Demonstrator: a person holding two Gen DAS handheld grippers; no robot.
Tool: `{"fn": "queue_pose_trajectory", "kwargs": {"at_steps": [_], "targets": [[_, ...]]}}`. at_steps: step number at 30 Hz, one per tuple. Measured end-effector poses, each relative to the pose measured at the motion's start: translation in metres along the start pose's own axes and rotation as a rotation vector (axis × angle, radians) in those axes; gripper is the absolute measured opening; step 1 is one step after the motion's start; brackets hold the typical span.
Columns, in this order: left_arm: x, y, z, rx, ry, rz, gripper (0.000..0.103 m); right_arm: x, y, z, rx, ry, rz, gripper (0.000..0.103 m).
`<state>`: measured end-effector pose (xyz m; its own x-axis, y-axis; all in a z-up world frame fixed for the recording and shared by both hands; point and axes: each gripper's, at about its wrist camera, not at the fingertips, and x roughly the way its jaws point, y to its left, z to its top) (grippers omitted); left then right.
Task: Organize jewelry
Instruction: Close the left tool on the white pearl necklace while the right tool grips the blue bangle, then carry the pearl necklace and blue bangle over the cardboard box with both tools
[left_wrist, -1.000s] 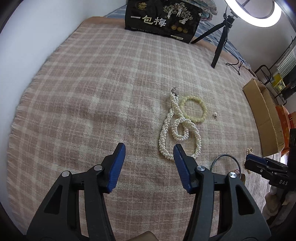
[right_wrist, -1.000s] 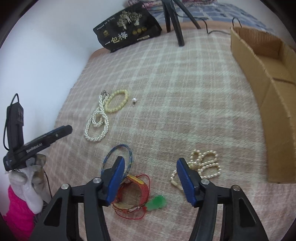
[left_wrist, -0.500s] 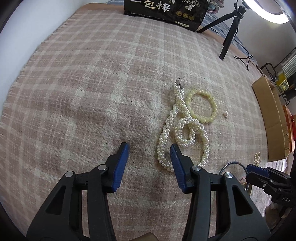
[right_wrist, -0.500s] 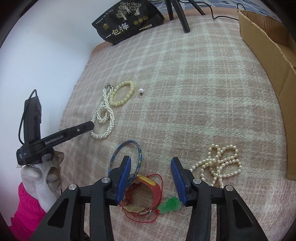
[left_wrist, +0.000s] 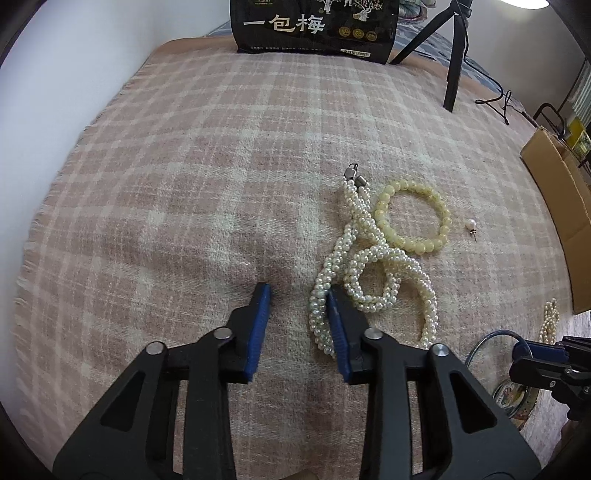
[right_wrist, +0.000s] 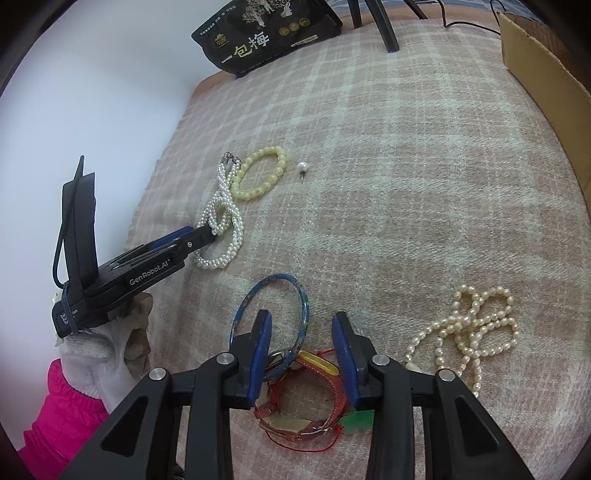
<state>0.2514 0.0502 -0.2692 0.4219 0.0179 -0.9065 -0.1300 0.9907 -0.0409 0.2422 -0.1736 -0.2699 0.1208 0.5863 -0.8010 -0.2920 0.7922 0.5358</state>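
Observation:
A twisted white pearl necklace lies looped on the pink plaid blanket, touching a yellow bead bracelet. My left gripper is open and low, its jaws astride the necklace's left strand; it also shows in the right wrist view. My right gripper is open and empty over a blue bangle and a red band with a green charm. A cream pearl strand lies to its right.
A loose pearl stud lies beside the yellow bracelet. A black printed bag and a tripod stand at the far edge. A cardboard box runs along the right side. A white wall borders the left.
My left gripper moved forward and down to the white pearl necklace and narrowed its jaws. My right gripper dropped lower over the blue bangle and red band, jaws narrower.

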Motion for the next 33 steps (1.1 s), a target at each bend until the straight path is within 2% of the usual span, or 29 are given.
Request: {"fn": "queue_pose_trajectory", "kwargs": {"at_steps": [1, 4, 8, 11, 16, 22, 33], "targets": [[0.000, 0.000, 0.001, -0.005, -0.001, -0.002, 0.017, 0.001, 0.000, 0.000, 0.001, 0.001, 0.004, 0.030], [-0.001, 0.006, 0.003, -0.034, -0.001, -0.019, 0.008, 0.003, 0.002, 0.000, 0.001, 0.003, 0.012, 0.023], [-0.004, 0.022, 0.005, -0.111, 0.006, -0.084, 0.007, 0.005, 0.006, -0.001, -0.001, -0.004, 0.021, 0.014], [-0.011, 0.025, 0.008, -0.131, -0.005, -0.108, 0.006, 0.004, 0.010, 0.000, -0.001, -0.014, 0.041, 0.008], [-0.032, 0.025, 0.014, -0.161, -0.043, -0.176, 0.006, -0.002, 0.021, 0.000, -0.022, -0.035, 0.074, 0.004], [-0.053, 0.026, 0.023, -0.195, -0.069, -0.266, 0.006, -0.007, 0.044, -0.002, -0.081, -0.059, 0.074, 0.003], [-0.105, 0.024, 0.038, -0.208, -0.178, -0.353, 0.006, -0.041, 0.076, -0.008, -0.220, -0.179, -0.057, 0.001]]}}
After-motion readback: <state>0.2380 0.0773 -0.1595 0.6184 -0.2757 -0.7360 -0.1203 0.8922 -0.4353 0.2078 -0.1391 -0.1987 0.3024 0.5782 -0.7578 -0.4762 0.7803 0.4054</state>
